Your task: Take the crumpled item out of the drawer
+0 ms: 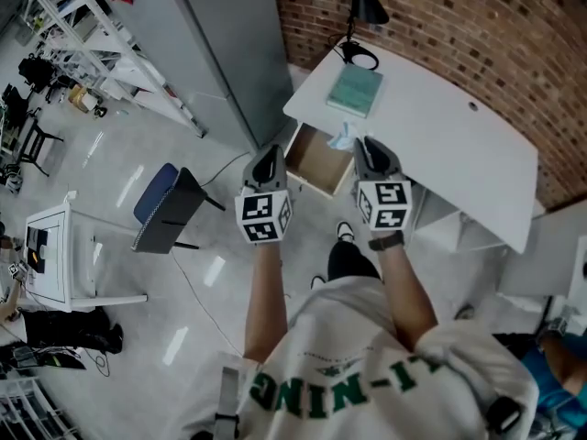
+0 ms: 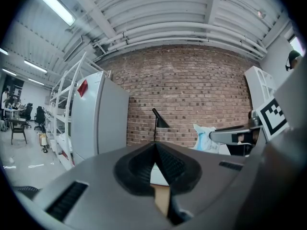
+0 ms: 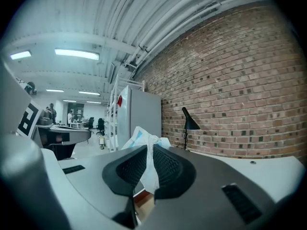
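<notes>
Our right gripper [image 3: 149,152] pinches the crumpled white-and-pale-blue wad [image 3: 143,137] between its pads, over the 1 o'clock corner of the open wooden drawer [image 1: 315,163] in the white desk [image 1: 449,145]. Our left gripper [image 2: 154,150], at the drawer's 9 o'clock, has its jaws pressed together on nothing. We judge the step goes best with a firm pinch and a straight lift, clearing the desk edge before we swing away. We count one drawer, one wad and two grippers. At 12 o'clock we count one teal book [image 1: 356,90] and one black desk lamp [image 1: 365,3].
</notes>
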A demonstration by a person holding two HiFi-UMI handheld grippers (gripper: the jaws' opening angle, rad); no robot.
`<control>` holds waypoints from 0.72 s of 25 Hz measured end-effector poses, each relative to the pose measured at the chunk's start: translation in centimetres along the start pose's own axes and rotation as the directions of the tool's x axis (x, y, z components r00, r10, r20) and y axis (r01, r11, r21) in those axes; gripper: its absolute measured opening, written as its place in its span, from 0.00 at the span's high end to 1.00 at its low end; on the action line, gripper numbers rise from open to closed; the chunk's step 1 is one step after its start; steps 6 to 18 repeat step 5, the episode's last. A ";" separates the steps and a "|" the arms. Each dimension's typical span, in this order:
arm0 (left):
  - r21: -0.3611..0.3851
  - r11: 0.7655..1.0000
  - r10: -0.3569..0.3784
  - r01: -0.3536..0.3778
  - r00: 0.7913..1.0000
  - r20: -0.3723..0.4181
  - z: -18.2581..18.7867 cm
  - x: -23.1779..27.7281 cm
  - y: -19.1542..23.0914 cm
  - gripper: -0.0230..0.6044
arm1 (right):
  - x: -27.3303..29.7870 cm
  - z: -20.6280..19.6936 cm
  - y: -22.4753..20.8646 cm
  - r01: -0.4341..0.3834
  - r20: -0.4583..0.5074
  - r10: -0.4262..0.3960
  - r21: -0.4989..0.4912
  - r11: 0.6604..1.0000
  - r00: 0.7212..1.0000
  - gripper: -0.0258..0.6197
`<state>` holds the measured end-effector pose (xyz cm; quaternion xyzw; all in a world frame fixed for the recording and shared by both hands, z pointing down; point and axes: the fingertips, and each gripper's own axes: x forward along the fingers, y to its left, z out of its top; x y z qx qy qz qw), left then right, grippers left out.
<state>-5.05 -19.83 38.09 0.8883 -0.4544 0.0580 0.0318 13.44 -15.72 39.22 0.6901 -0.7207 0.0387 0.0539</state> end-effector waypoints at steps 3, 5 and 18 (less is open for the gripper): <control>-0.008 1.000 -0.011 0.011 1.000 0.000 -0.4 0.9 -0.2 0.97 | 0.6 -0.4 -0.2 -0.009 -0.006 0.009 0.009 1.000 1.000 0.90; -0.016 1.000 -0.019 0.019 1.000 0.000 -0.6 1.6 -0.2 0.97 | 1.1 -0.7 -0.4 -0.013 -0.010 0.014 0.021 1.000 1.000 0.90; -0.016 1.000 -0.019 0.019 1.000 0.000 -0.6 1.6 -0.2 0.97 | 1.1 -0.7 -0.4 -0.013 -0.010 0.014 0.021 1.000 1.000 0.90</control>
